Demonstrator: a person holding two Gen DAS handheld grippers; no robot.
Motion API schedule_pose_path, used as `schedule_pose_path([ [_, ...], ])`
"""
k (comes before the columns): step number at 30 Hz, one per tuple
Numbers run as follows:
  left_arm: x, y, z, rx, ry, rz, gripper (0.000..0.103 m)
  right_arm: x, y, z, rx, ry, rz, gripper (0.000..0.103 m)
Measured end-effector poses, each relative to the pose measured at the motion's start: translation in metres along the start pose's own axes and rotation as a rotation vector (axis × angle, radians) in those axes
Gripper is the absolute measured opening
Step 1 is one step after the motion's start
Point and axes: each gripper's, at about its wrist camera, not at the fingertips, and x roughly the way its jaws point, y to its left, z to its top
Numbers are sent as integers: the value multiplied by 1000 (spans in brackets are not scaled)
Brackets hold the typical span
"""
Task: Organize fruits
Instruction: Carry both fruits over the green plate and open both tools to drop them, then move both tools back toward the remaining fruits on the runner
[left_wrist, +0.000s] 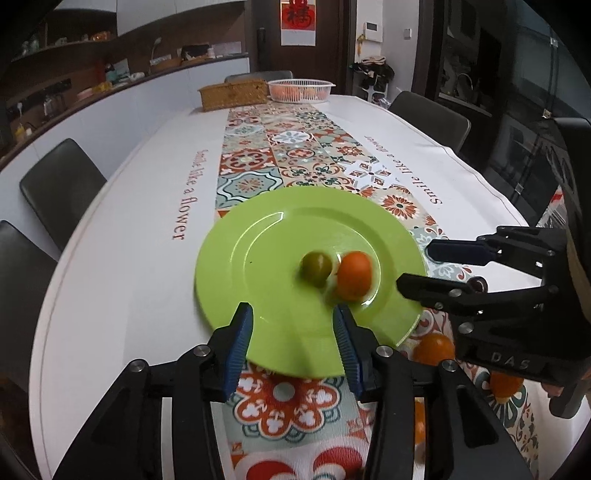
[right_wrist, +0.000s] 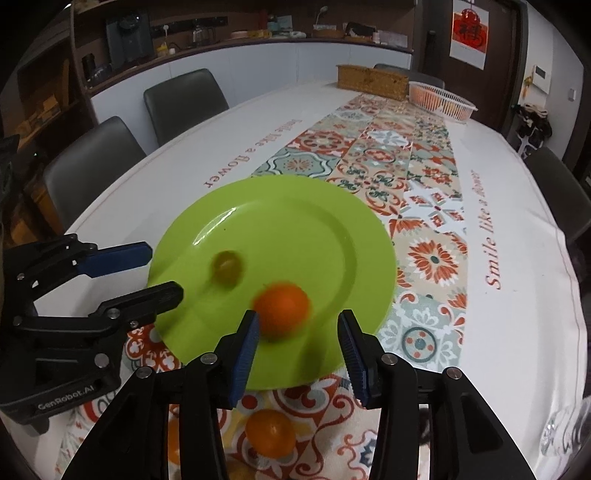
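Orange fruit (right_wrist: 282, 308): round, bright orange, blurred; lies on the green plate just ahead of the right tool's tips, close to its left finger, no pad pressing on it.
Green fruit (left_wrist: 316, 267): smaller, olive green with a dull shine, blurred; on the same plate just beside the orange fruit, ahead of the left tool.
Green plate (left_wrist: 251, 236): lime green, round, glossy with a raised rim; directly under the tips of both tools, its near edge passing beneath the pads.
Left tool (left_wrist: 293, 345): jaws parted, blue ribbed pads apart over the plate's near rim, nothing between them.
Right tool (right_wrist: 297, 349): jaws parted, empty; the orange fruit sits just beyond the gap.
Loose oranges: one (right_wrist: 271, 434) on the cloth below the right tool, short of the plate; another (left_wrist: 434, 349) by the plate's edge, partly hidden behind the right tool's body.
Patterned runner (left_wrist: 295, 155): floral tiles in orange, teal and cream, stretching away from the tools beneath the plate.
Worktop (left_wrist: 147, 221): white cloth with printed lettering on each side of the runner.
Far end: wicker box (left_wrist: 234, 94) and white basket (left_wrist: 301, 88) holding orange fruit, well apart from the tools.
Chairs (left_wrist: 61, 188): dark, along the worktop's sides.
In the way: each tool's dark fingers reach over the plate's edge from the other's side.
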Motion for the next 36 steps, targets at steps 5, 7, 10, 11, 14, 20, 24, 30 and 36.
schedule_pose_path([
  [5,-33,-8,-7,9,-49,39,58,-29,3,-8,-5,-50,-21,46],
  [7,-47,-11,-11,4,-77,58,65,-44,3,-13,6,-79,-22,53],
  [10,-72,-20,-19,6,-119,103,71,-68,4,-21,16,-123,-37,55],
  [11,-78,-22,-21,4,-127,109,76,-76,5,-24,21,-133,-42,55],
  [14,-99,-29,-29,-12,-164,118,79,-97,6,-32,44,-160,-45,57],
  [20,-135,-50,-46,8,-220,133,81,-132,10,-52,49,-210,-71,66],
  [24,-155,-64,-57,6,-256,142,85,-153,12,-67,52,-237,-75,66],
  [30,-177,-80,-72,-1,-297,142,88,-179,12,-91,59,-278,-96,72],
  [36,-181,-96,-86,-13,-293,118,89,-195,11,-112,46,-302,-122,72],
])
